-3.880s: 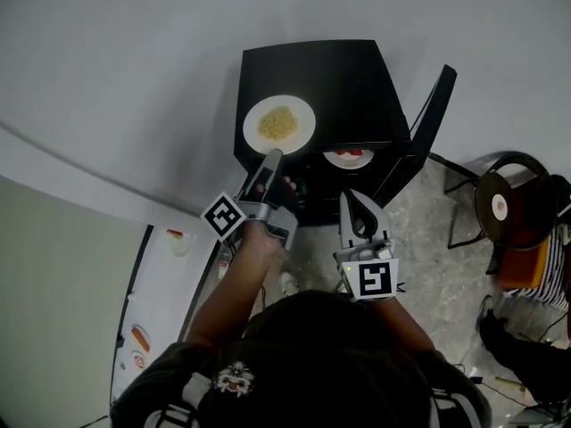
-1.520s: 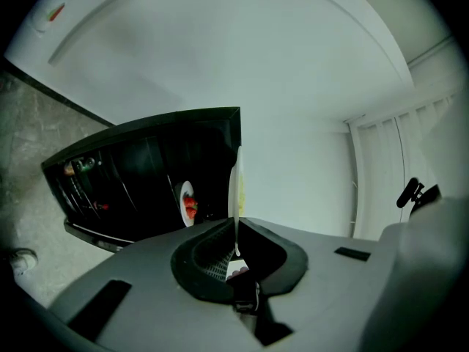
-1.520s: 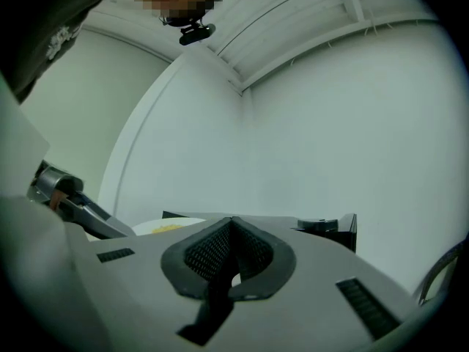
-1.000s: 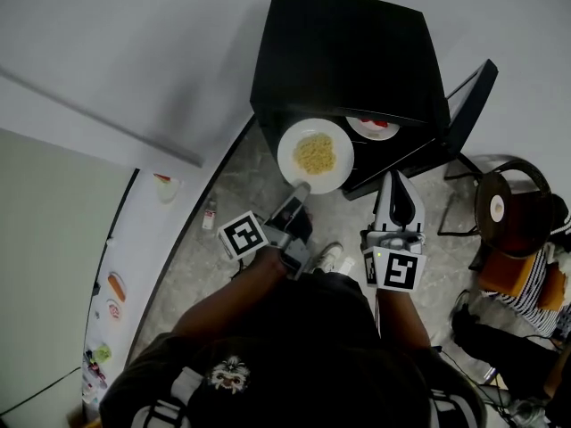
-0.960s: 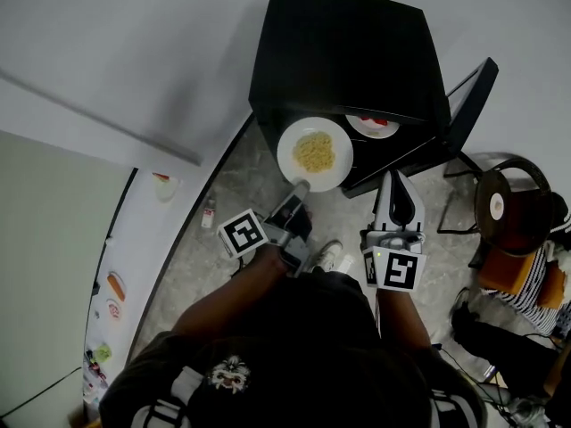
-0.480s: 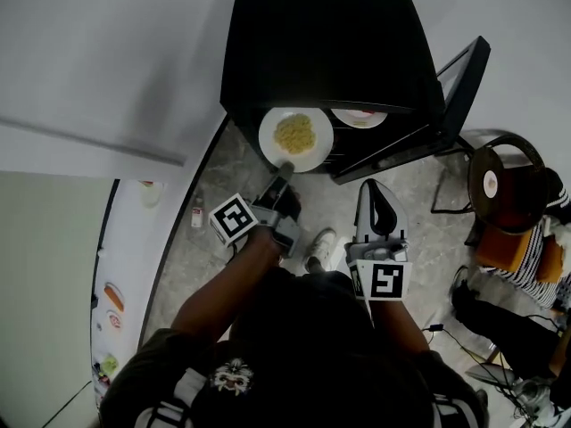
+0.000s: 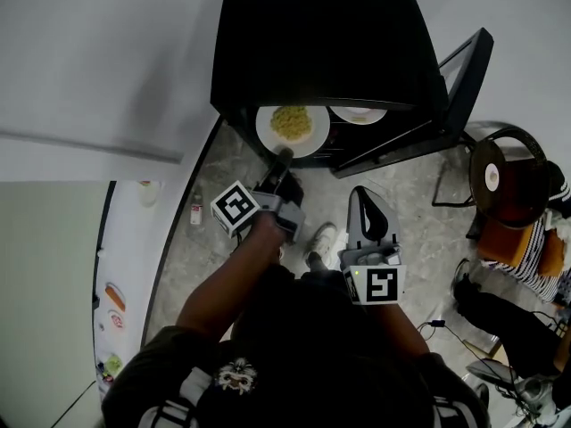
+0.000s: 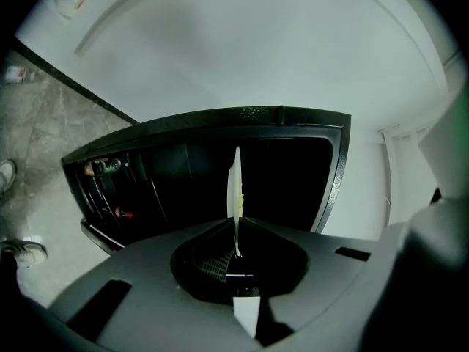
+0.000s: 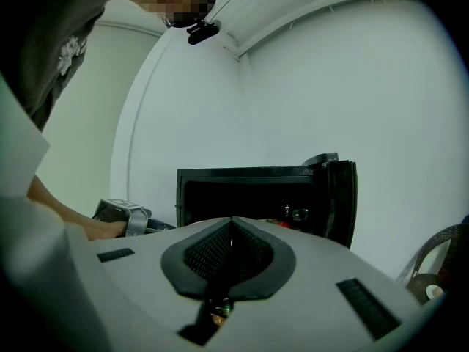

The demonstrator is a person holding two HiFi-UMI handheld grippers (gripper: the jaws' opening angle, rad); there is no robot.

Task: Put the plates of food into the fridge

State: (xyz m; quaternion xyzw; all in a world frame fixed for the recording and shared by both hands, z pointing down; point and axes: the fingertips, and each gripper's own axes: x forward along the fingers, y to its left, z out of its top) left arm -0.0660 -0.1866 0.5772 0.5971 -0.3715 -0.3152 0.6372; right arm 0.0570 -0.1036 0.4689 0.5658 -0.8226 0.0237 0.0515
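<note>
I pinch only the near rim of the noodle plate point(image 7: 293, 130) in my left gripper point(image 7: 283, 156), my right gripper point(image 7: 363, 194) closed and empty, so the plate may tilt and spill entering the fridge point(image 7: 330, 43) ahead.

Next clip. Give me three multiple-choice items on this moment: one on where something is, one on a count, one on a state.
1. Where is the plate of noodles?
A) on the chair
B) at the open front of the fridge
C) on the floor

2. How many plates show at the fridge in the head view?
A) one
B) two
C) four

3. What state is the right gripper in?
A) shut, empty
B) shut on a plate
C) wide open

Answers:
1 B, the left gripper holds its rim at the opening.
2 B, a second plate lies just inside.
3 A, its jaws meet with nothing between them.
</note>
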